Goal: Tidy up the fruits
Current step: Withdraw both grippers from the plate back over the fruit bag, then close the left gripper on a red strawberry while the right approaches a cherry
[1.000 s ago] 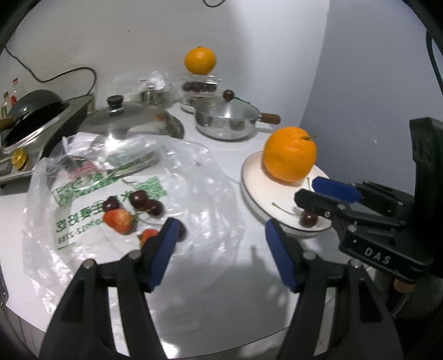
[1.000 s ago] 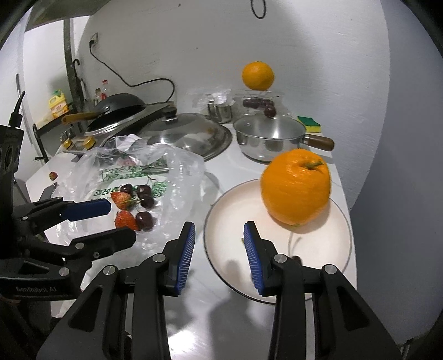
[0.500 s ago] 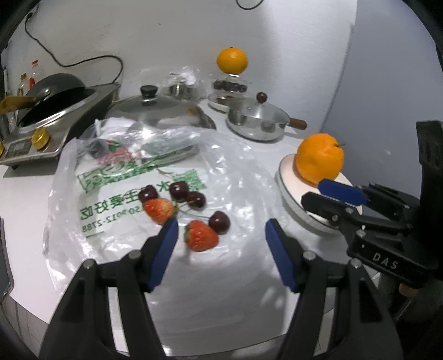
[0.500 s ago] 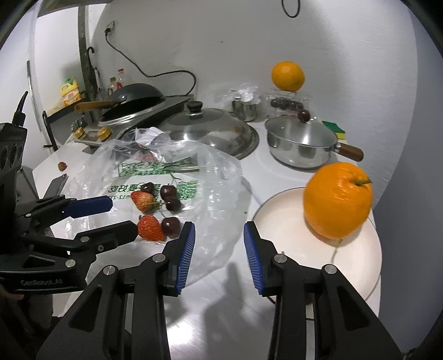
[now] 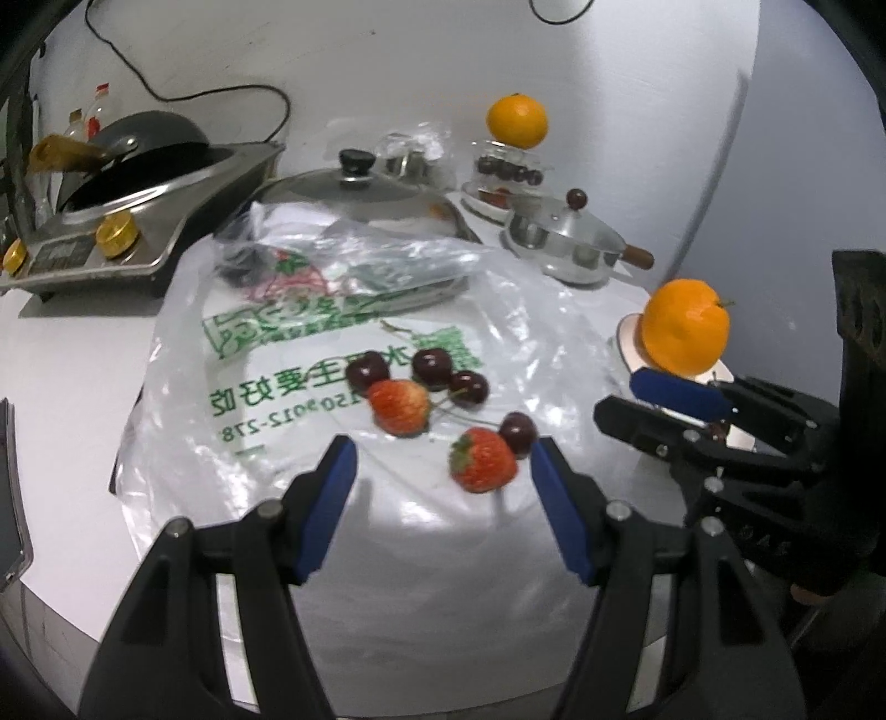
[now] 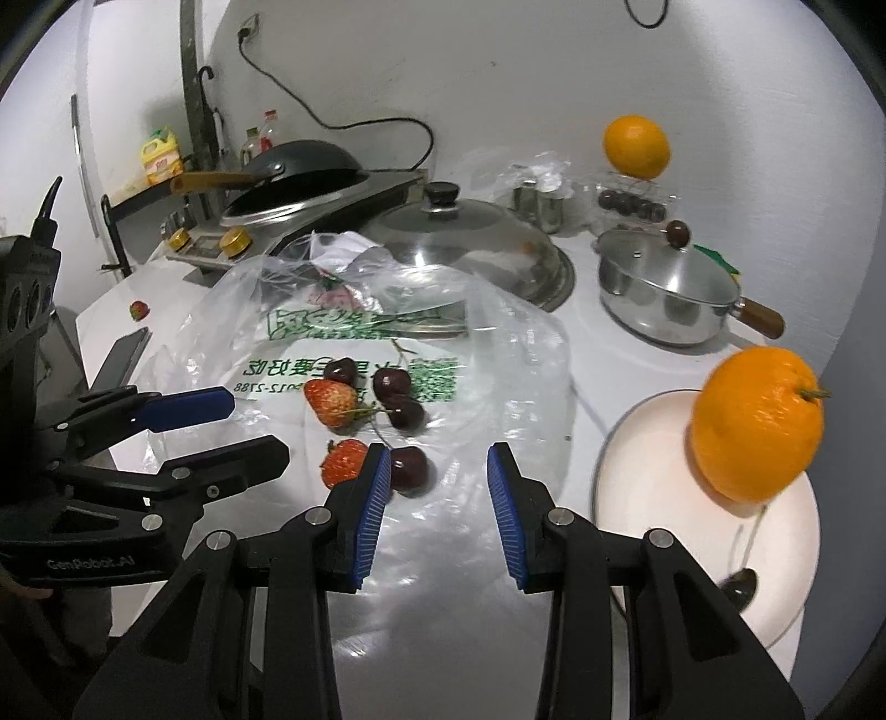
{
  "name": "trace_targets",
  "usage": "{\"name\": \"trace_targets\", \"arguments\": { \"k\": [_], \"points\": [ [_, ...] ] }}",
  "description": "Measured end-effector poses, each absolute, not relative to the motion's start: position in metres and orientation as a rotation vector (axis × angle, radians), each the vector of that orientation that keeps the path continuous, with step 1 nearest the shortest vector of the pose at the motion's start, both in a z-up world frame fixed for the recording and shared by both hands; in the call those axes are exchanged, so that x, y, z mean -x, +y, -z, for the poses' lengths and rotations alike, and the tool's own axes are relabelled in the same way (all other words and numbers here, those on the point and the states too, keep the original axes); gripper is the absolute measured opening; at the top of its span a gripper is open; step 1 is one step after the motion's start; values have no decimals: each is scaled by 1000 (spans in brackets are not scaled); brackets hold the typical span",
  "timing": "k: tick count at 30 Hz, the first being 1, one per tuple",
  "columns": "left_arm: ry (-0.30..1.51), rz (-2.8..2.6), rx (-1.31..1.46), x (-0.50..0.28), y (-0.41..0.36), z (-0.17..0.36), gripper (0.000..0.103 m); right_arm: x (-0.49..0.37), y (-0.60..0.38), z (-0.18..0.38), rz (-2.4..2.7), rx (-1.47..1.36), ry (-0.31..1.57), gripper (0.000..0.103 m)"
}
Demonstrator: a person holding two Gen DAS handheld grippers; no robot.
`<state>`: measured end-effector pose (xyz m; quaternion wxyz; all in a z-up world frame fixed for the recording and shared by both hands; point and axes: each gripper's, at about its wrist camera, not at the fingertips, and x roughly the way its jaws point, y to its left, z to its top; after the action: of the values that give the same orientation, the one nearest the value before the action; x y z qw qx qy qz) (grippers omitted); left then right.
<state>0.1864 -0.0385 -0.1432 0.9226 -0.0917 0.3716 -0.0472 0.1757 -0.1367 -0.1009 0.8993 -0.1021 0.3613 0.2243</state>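
Fingers of both grippers spread, empty; right's left finger hides part of strawberry.

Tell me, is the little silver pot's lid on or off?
On. The lid sits flat on the silver pot, its dark round knob on top, hiding whatever is inside.

A white worktop is backed by a plain white wall, down which a black cable is run from a socket. A bluish wall is seen at the right.
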Motion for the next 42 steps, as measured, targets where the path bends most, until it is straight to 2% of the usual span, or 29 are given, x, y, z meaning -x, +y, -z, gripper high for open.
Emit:
{"name": "trace_targets", "arguments": {
  "k": [10,15,22,42],
  "points": [
    [775,72,205,-189,-21,154,67,-190,-115,119,-467,228,801,38],
    [786,75,206,-191,-19,158,67,-197,-113,126,-464,220,815,33],
    [795,81,201,-196,-21,162,67,-202,-115,129,-468,201,823,33],
    [873,118,141,-220,-64,177,67,-201,-150,133,-486,142,820,33]
  ]
}}
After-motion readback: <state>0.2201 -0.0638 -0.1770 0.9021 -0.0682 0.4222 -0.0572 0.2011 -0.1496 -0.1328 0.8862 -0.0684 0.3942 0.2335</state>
